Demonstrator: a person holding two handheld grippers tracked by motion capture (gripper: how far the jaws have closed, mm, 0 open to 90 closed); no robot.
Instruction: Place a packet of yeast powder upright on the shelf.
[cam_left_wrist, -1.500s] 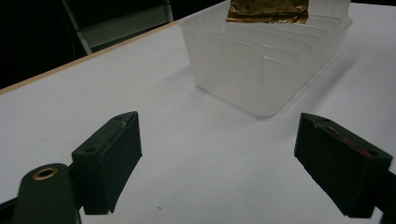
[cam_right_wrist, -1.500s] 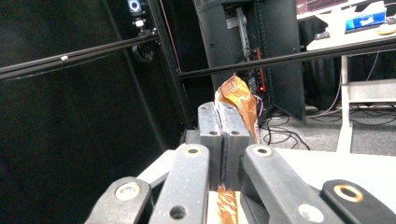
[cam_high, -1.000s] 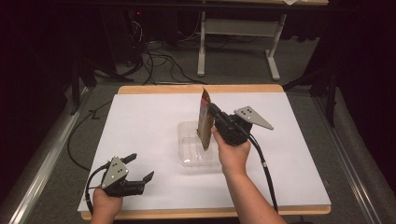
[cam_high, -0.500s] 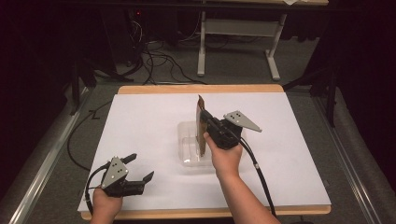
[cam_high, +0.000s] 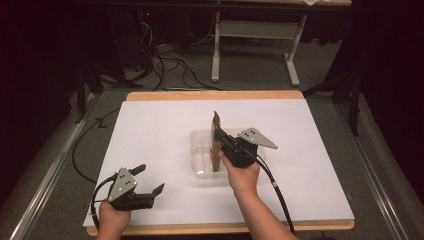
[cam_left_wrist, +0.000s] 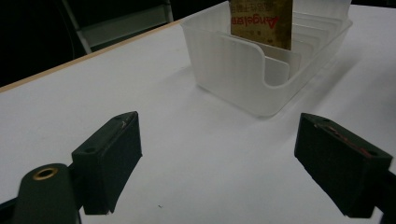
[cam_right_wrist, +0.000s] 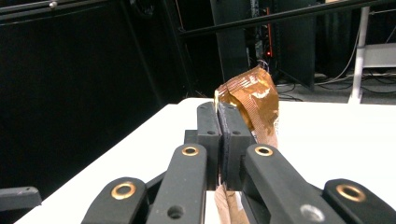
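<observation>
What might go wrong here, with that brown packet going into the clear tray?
The right gripper pinches the thin brown packet by one edge, so it may bend or miss a slot. The light clear tray sits loose on the table, and the left gripper is open and apart, so a push might slide it.

Glossy brown foil packet (cam_right_wrist: 252, 100), translucent ribbed plastic tray (cam_left_wrist: 243, 65), matt white tabletop (cam_high: 150, 135).

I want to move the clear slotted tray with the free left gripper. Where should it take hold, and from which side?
Grip the near short wall of the clear tray, coming from above with one finger inside and one outside. The wall is thin and upright, and its scooped-down rim gives room. The left gripper is open; the brown packet stands further back.
</observation>
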